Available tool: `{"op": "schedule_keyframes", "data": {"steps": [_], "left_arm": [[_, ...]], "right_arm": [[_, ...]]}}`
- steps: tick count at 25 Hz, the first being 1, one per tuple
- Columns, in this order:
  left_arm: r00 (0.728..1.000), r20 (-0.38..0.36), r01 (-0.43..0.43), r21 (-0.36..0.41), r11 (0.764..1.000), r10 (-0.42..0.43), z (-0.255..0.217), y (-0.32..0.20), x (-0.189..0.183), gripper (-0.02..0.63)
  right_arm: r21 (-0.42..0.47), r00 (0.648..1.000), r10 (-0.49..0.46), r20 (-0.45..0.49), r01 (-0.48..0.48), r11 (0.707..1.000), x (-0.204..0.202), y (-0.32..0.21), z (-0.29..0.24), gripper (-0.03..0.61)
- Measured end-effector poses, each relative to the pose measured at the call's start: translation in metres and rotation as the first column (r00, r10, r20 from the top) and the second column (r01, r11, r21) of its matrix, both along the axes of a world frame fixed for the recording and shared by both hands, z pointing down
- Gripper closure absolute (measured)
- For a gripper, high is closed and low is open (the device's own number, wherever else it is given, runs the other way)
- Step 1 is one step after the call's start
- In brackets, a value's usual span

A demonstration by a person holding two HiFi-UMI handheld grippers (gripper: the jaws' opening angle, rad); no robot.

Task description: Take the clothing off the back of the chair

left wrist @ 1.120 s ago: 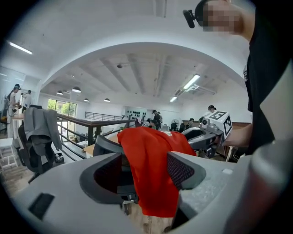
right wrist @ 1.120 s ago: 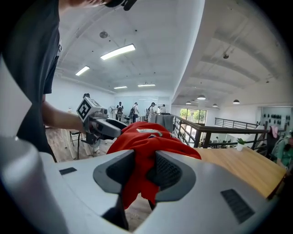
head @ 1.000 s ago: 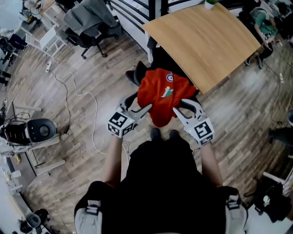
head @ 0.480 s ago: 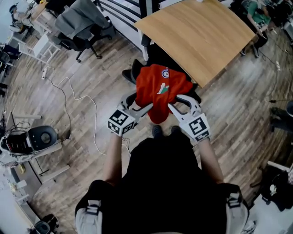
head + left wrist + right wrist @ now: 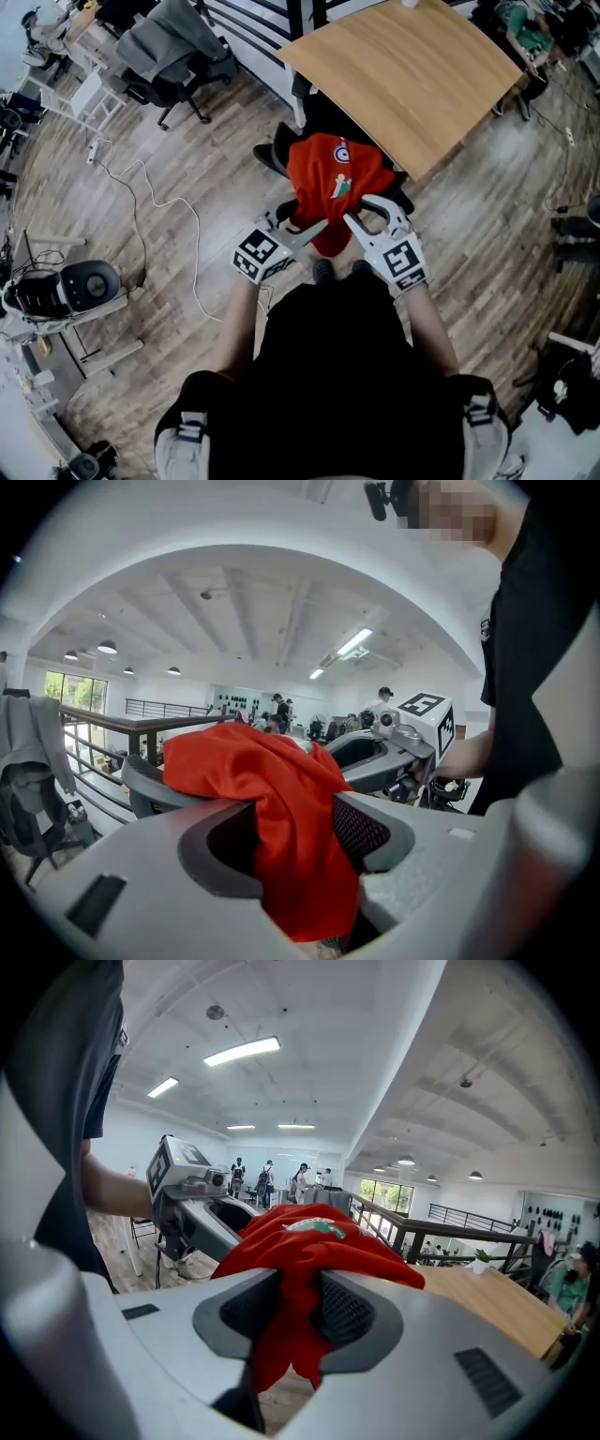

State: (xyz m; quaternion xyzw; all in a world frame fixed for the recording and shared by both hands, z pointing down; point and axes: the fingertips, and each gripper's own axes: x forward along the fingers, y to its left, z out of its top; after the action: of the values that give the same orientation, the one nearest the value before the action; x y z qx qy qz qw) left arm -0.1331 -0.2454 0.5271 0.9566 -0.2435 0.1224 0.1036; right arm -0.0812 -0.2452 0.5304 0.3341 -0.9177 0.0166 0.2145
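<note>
- Red T-shirt (image 5: pixel 337 187) with a small green-and-white chest print hangs draped over the back of a black office chair (image 5: pixel 270 155), straight ahead of both grippers and between them.
- Right gripper (image 5: pixel 300 1312): its jaws have just been closing, and a bunched fold of the red cloth is pinched tight between the pads, with the hem hanging below them.
- Left gripper (image 5: pixel 291 832): its jaws have also just been closing, though they stand wider. A broader fold of the shirt fills the gap and touches both pads, so this looks like the looser hold.
- Progress, as I judge it: reaching in and taking hold is done. The shirt is not yet off the chair back, so lifting it up and clear is what remains.
- Writing: none can be read. The chest print and a round badge near the collar are too small to make out, and the cube on each gripper carries only square black-and-white markers.
- Beyond the chair, past both grippers, lies a light wooden surface (image 5: pixel 403 75).
</note>
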Motion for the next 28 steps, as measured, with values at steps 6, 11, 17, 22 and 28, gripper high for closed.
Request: {"op": "schedule_keyframes", "data": {"steps": [6,11,17,22,28], "left_arm": [[0.999,-0.015,-0.041,-0.001,0.999,0.041,-0.007,0.010,0.012,0.385],[0.998,-0.026,-0.059,0.006,0.998,0.060,-0.013,0.016,0.020,0.385],[0.996,-0.049,-0.071,-0.005,0.997,0.071,-0.014,0.026,0.023,0.385],[0.995,-0.061,-0.082,-0.006,0.997,0.081,-0.017,0.034,0.025,0.385],[0.993,-0.074,-0.092,0.008,0.996,0.092,-0.025,0.039,0.022,0.385]], "right_arm": [[-0.030,0.999,0.013,0.044,-0.012,0.999,-0.002,0.006,-0.002,0.471],[-0.040,0.994,-0.004,0.112,0.008,0.999,0.000,0.012,-0.008,0.491],[-0.062,0.990,0.008,0.141,0.001,0.998,0.001,0.018,-0.004,0.494],[-0.048,0.988,-0.006,0.153,0.013,0.999,0.003,0.025,-0.007,0.494],[-0.037,0.982,-0.026,0.188,0.033,0.999,-0.001,0.030,-0.013,0.494]]}}
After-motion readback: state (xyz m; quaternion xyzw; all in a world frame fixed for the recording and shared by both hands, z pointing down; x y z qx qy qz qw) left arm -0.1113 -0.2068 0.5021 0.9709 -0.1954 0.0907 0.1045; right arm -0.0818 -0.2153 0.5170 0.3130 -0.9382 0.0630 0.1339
